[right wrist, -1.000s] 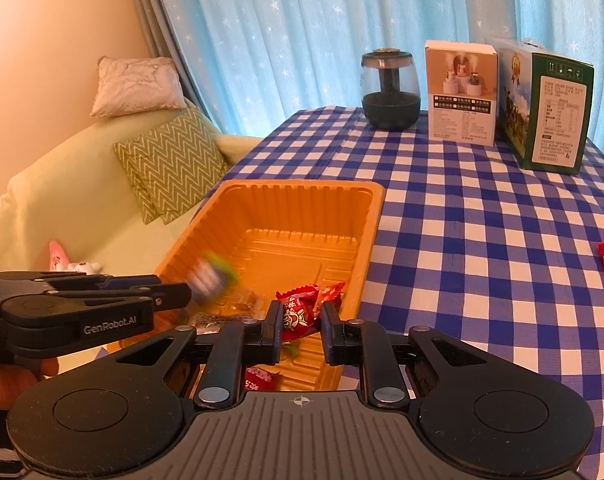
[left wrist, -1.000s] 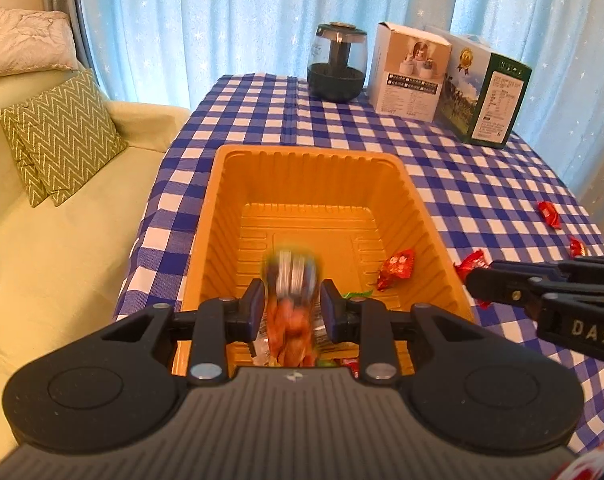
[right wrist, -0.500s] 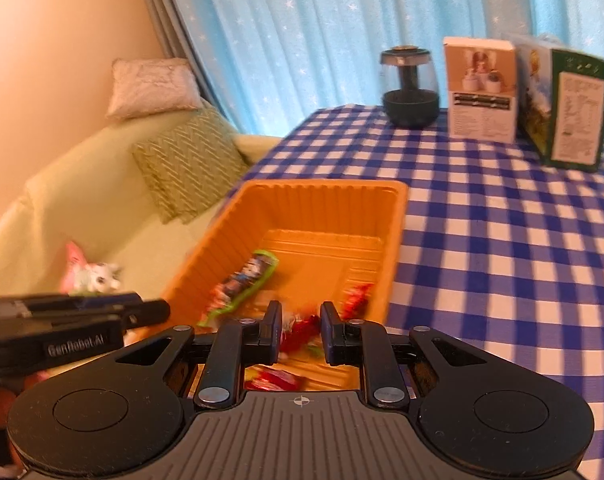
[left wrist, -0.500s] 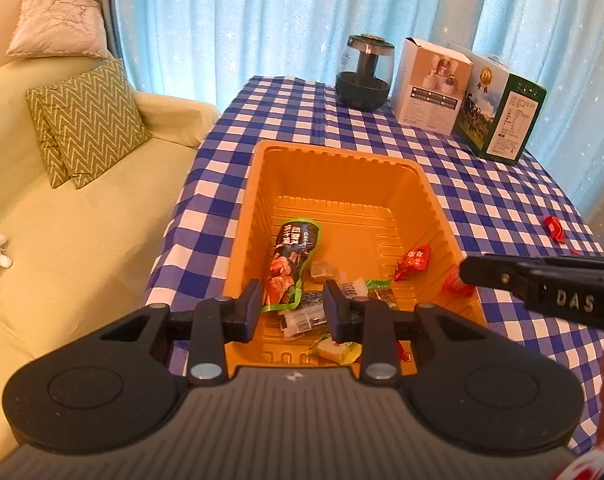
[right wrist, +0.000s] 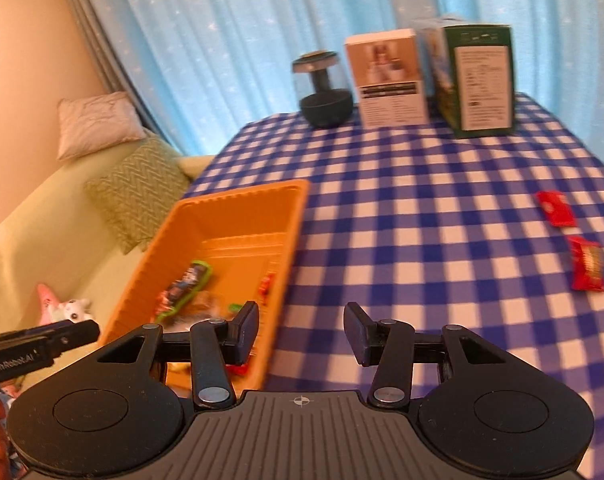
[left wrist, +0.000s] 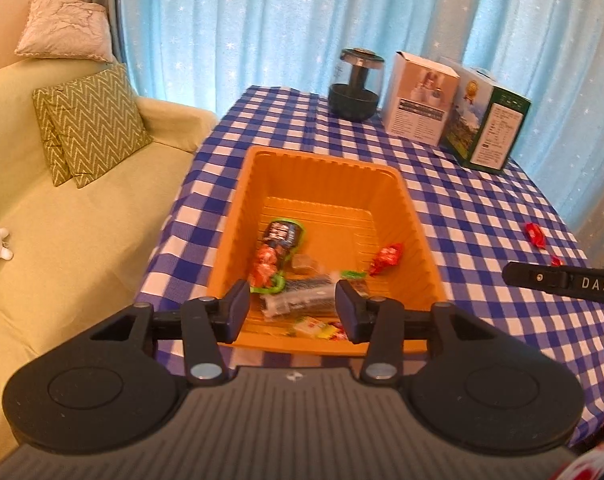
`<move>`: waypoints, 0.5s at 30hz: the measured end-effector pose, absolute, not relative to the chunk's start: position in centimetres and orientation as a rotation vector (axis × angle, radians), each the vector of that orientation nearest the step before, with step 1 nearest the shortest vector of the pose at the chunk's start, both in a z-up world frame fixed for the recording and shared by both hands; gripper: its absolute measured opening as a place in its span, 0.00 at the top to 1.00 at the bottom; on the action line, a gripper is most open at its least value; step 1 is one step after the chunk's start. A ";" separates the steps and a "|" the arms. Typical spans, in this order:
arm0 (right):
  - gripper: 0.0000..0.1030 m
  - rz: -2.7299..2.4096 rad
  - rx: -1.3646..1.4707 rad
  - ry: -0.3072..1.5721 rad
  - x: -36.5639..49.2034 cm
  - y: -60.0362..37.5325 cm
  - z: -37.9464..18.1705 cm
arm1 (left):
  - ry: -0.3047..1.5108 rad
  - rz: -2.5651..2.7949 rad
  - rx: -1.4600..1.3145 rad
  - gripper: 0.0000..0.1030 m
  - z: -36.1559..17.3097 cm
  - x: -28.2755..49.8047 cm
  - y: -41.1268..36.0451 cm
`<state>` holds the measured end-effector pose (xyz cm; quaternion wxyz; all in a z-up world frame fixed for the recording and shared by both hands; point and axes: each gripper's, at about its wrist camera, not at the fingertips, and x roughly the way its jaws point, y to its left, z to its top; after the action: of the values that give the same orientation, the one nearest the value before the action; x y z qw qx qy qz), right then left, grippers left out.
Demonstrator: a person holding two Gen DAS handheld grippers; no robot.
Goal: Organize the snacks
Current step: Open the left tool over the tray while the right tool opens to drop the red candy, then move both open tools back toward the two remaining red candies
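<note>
The left gripper (left wrist: 292,310) hangs above the near end of the deep orange plastic bin (left wrist: 419,236), its jaws opening and nothing between them; the wrappers seen through the gap lie on the bin floor below. There a long green-edged dark snack packet (left wrist: 278,250) lies at about 10 o'clock from the gripper's gap, a red twisted candy (left wrist: 386,258) at 2 o'clock, and clear and yellow wrapped pieces nearest the near wall. The bin likely sits close to the table's sofa-side edge so both hands can drop into it from the near side.

The right gripper (right wrist: 300,330) points past the bin's right wall at the blue-and-white checked tablecloth (right wrist: 421,208); its jaws are opening too, with only bare cloth showing between them. Two red snack packets (right wrist: 586,264) lie on the cloth at about 2 o'clock from it, well apart from the bin, one just beyond the other. They look like what is left to collect, so spread jaws aimed that way suit a fresh pick.

At 12 o'clock, along the curtain side, stand a dark round jar (right wrist: 325,92), a white carton (right wrist: 389,80) and a green carton (right wrist: 481,80), clear of the work.
</note>
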<state>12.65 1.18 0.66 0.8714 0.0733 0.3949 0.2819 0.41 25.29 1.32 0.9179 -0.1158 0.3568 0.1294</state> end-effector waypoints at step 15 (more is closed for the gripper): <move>0.54 0.514 0.170 0.769 9.7 -5.9 4.0 | 0.729 0.188 -0.210 0.38 3.3 -0.2 17.8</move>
<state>9.66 -5.90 4.05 0.8914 0.0818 0.3705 0.2477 -0.23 17.84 3.25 0.9247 -0.1021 0.3552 0.0918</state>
